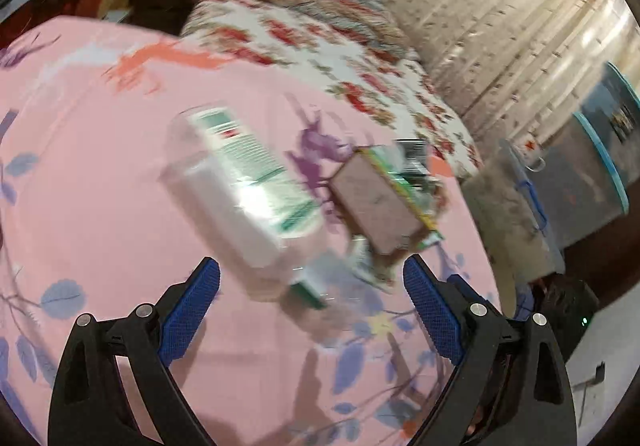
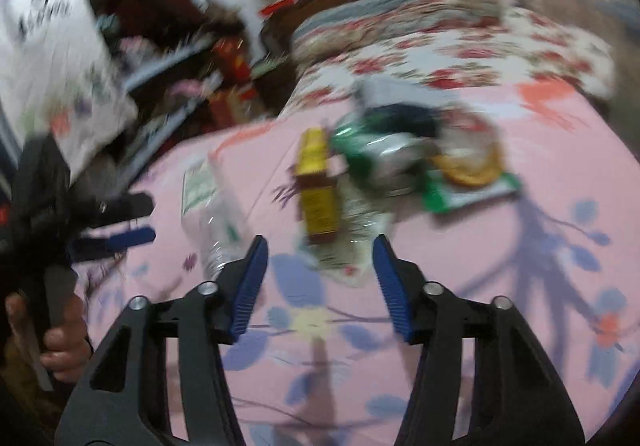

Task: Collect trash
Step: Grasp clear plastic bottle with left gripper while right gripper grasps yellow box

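A heap of trash lies on the pink floral bedsheet (image 1: 100, 166). A clear plastic bottle (image 1: 240, 190) with a green and white label lies beside a brown box (image 1: 376, 206) and green wrappers. My left gripper (image 1: 311, 266) is open; the bottle's cap end reaches between its blue fingertips, untouched by the pads. In the right wrist view the same bottle (image 2: 216, 214) lies left of a yellow box (image 2: 318, 182), green wrappers (image 2: 372, 150) and a biscuit packet (image 2: 468, 166). My right gripper (image 2: 320, 242) is open just short of the yellow box. The left gripper (image 2: 148, 220) shows at the left, held by a hand (image 2: 64, 334).
A folded floral quilt (image 1: 312, 38) lies at the head of the bed. Lidded storage bins (image 1: 592, 174) stand by a curtain (image 1: 520, 6) past the bed's right edge. A white printed bag (image 2: 48, 58) hangs at the left, with cluttered shelves (image 2: 192, 58) behind it.
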Demonstrator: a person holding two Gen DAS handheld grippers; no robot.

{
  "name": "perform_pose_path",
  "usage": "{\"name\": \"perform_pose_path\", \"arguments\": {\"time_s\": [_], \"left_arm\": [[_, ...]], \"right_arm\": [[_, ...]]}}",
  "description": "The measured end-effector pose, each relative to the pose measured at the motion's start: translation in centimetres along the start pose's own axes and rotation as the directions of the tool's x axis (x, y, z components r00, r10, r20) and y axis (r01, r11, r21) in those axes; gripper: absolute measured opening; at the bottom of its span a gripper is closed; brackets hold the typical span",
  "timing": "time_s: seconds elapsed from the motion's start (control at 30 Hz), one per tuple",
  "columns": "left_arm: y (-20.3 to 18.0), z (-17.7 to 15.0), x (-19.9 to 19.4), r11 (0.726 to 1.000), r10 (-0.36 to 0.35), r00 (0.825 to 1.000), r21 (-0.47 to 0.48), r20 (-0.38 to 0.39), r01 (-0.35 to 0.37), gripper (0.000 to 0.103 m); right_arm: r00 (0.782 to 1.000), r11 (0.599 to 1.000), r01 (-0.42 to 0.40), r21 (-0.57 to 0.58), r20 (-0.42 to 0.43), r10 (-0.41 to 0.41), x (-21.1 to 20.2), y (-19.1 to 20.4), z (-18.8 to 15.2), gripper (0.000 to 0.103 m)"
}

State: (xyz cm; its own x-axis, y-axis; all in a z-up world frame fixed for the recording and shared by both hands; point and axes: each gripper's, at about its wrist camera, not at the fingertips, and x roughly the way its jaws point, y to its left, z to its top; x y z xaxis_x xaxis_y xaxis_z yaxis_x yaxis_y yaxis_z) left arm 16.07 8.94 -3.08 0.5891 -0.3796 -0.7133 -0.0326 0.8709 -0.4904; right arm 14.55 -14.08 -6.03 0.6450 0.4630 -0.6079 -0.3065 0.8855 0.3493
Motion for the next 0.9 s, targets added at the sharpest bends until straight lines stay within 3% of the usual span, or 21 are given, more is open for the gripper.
{"name": "perform_pose_path", "arguments": {"time_s": [0.13,0.23,0.3,0.4,0.53,0.67,0.9], "left_arm": [[1.8,-0.3,0.7,0.999,-0.017,0.999,-0.039,-0.044,0.016,0.088],[2.0,-0.9,1.1,1.000,-0.006,0.999,-0.026,-0.048,0.005,0.088],[2.3,-1.0,1.2,1.000,0.022,0.999,-0.002,-0.035,-0.022,0.088],[2.7,-0.7,2.2,0.997,0.071,0.997,0.022,-0.028,-0.070,0.088],[2.6,-0.2,3.3,0.995,0.076,0.997,0.060,-0.032,-0.074,0.091],[1.7,-0.3,3.9,0.987,0.104,0.994,0.123,-0.019,-0.101,0.090],[0.8,0.6,3.8,0.963,0.156,0.988,0.225,-0.002,-0.151,0.090]], "right_arm": [[0.995,0.998,0.000,-0.058,-0.098,-0.006,4.3,2.9,-0.2,0.046],[0.977,0.987,-0.145,-0.075,-0.171,0.130,5.3,6.2,-1.4,0.044],[0.978,0.981,-0.148,-0.126,-0.166,0.127,4.9,7.3,-2.0,0.044],[0.984,0.989,-0.113,-0.100,-0.146,0.098,4.0,6.8,-2.2,0.044],[0.999,1.000,-0.005,-0.030,-0.039,0.004,0.8,3.8,-1.1,0.045],[0.993,0.995,0.094,0.017,0.068,-0.095,-1.1,1.8,0.7,0.062],[0.991,0.992,0.126,0.007,0.048,-0.126,1.1,0.2,4.7,0.065]]}}
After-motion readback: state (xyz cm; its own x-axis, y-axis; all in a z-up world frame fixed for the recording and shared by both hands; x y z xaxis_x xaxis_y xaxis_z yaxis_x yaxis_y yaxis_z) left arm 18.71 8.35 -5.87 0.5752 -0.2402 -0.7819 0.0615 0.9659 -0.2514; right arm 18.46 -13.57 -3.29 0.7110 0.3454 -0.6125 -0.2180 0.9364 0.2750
